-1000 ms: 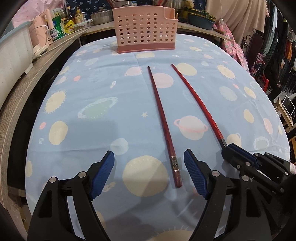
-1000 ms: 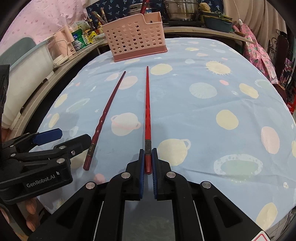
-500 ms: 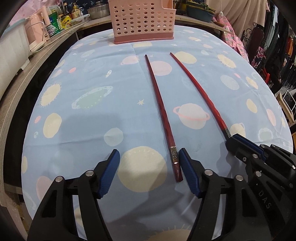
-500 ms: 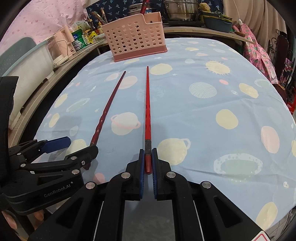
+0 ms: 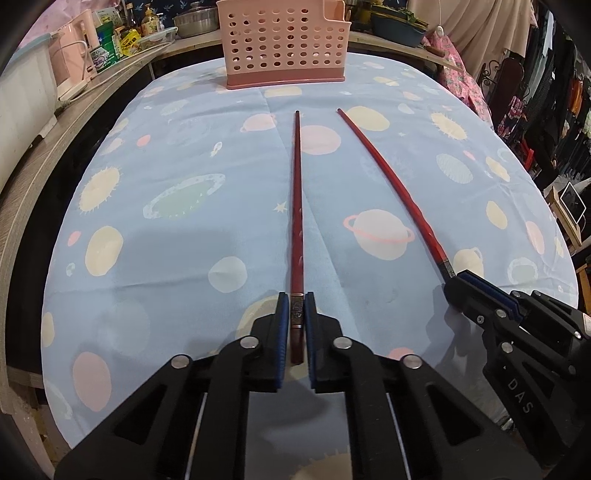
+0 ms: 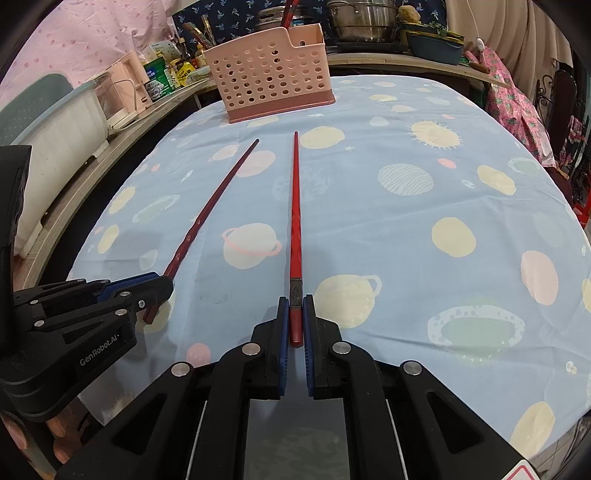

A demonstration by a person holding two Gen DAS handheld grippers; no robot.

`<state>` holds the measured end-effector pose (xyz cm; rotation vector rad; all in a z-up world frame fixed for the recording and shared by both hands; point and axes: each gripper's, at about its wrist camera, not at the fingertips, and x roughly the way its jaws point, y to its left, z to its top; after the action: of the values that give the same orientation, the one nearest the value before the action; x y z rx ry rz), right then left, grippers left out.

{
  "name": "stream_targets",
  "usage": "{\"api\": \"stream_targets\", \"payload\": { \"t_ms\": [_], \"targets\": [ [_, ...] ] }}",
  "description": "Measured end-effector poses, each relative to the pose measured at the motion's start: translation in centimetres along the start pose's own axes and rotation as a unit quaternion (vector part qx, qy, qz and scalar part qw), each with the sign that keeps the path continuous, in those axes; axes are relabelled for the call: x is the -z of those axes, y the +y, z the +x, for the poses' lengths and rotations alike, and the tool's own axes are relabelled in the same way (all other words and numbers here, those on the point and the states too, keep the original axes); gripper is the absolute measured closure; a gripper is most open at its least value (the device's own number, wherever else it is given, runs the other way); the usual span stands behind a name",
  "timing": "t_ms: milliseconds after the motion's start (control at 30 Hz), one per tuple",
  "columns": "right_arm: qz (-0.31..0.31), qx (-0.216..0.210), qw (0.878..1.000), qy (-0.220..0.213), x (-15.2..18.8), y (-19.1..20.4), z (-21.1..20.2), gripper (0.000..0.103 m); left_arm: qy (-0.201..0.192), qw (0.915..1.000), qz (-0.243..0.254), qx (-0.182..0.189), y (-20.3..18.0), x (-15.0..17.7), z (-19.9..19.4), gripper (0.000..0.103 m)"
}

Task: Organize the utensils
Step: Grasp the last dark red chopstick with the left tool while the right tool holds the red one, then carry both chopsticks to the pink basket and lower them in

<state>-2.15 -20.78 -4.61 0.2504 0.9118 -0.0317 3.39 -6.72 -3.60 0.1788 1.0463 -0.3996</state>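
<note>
left claw (image 5: 296, 314) just closing, pinches dark red chopstick (image 5: 296, 206); right claw (image 6: 295, 314) grips bright red chopstick (image 6: 295, 206); both shafts point toward pink utensil basket (image 5: 284, 44) ahead.

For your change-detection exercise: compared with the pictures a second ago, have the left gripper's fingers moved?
Yes. The left gripper has just closed its fingers inward onto the dark red chopstick, which keeps pointing towards the pink basket.

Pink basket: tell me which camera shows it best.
The right wrist view. The pink basket shows whole there, from a corner, with its stepped rim and a red utensil standing in it. The left wrist view crops the basket's top edge and shows only its front.
</note>
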Motion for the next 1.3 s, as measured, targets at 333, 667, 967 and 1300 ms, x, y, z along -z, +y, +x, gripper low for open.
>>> {"api": "stream_targets", "payload": {
  "t_ms": [333, 667, 967, 1300],
  "targets": [
    [-0.006, -0.005, 1.000, -0.010, -0.3, 0.4, -1.0, 0.096, 0.003, 0.9999, -0.006, 0.009, 0.2, -0.5, -0.7, 0.096],
    [-0.002, -0.013, 0.999, -0.042, -2.5, 0.1, -3.0, 0.096, -0.033, 0.9988, -0.024, 0.026, 0.9, -2.5, -4.1, 0.096],
    [-0.001, -0.020, 0.996, -0.092, -6.0, -0.1, -5.9, 0.096, -0.078, 0.9957, -0.034, 0.037, 1.4, -5.2, -7.6, 0.096],
    [0.010, -0.037, 0.989, -0.145, -10.9, -0.5, -8.6, 0.096, -0.136, 0.9896, -0.033, 0.035, 2.0, -9.8, -11.0, 0.096]
  ]
}}
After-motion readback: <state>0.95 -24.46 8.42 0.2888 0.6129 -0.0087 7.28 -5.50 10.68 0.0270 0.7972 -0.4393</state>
